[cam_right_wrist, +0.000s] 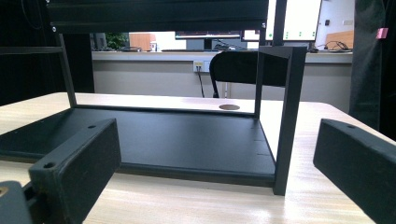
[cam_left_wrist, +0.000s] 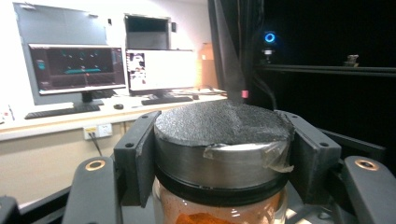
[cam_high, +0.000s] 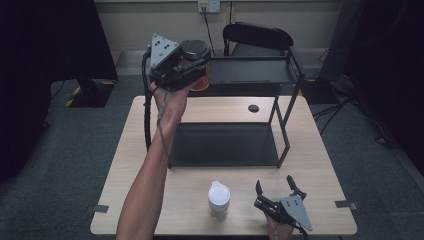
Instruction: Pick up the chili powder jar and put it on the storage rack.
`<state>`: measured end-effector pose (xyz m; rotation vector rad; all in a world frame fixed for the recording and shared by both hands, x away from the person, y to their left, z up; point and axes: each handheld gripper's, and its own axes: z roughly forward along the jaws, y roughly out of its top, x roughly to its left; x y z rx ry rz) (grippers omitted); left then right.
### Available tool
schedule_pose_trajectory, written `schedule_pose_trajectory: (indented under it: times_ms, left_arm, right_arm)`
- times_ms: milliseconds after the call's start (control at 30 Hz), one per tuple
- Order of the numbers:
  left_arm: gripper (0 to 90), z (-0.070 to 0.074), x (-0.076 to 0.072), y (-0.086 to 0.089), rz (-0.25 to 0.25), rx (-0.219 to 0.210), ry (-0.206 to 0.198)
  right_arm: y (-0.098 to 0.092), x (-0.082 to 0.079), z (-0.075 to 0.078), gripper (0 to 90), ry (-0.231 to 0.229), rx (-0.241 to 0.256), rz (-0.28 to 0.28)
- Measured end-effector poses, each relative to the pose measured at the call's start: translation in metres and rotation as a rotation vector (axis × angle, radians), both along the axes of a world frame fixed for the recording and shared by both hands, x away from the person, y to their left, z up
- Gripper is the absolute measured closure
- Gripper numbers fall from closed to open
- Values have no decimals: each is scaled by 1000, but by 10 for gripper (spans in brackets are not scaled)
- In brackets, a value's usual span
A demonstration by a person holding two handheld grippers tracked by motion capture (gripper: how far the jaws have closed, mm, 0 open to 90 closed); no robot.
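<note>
My left gripper [cam_high: 192, 62] is raised high at the left end of the black rack's top shelf [cam_high: 250, 70], shut on a jar [cam_high: 199, 80] with orange contents. In the left gripper view the jaws clamp the jar's dark grey lid [cam_left_wrist: 223, 135] from both sides, and orange powder [cam_left_wrist: 205, 218] shows through the glass below. My right gripper [cam_high: 275, 189] rests low near the table's front edge, open, with nothing between its jaws. A second jar with a white lid [cam_high: 219, 197] stands upright on the table just left of it.
The two-level black rack stands mid-table; its lower shelf [cam_right_wrist: 177, 135] lies flat on the wooden table [cam_high: 150, 200] and its front right post [cam_right_wrist: 287, 116] is close ahead of my right gripper. A black chair [cam_high: 257, 37] sits behind the table.
</note>
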<state>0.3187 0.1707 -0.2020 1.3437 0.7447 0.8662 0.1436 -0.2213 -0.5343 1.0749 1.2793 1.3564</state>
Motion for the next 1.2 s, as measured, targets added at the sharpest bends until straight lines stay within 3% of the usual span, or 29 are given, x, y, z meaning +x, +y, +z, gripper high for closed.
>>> schedule_pose_trajectory:
  times_ms: [100, 167, 500, 700, 833, 1200]
  left_arm:
    - [351, 3, 8, -4, 12, -6, 4]
    - [351, 5, 13, -7, 23, 14, -3]
    - [351, 1, 36, -22, 69, 26, 52]
    - [351, -1, 38, -21, 67, 12, 65]
    - [350, -4, 37, -24, 69, 47, 38]
    - [347, -2, 38, -24, 69, 60, 43]
  right_arm:
    - [0, 0, 0, 0, 0, 0, -1]
    - [0, 0, 0, 0, 0, 0, -3]
    - [0, 0, 0, 0, 0, 1, 2]
    - [0, 0, 0, 0, 0, 0, 3]
    - [0, 0, 0, 0, 0, 1, 2]
    - [0, 0, 0, 0, 0, 0, 2]
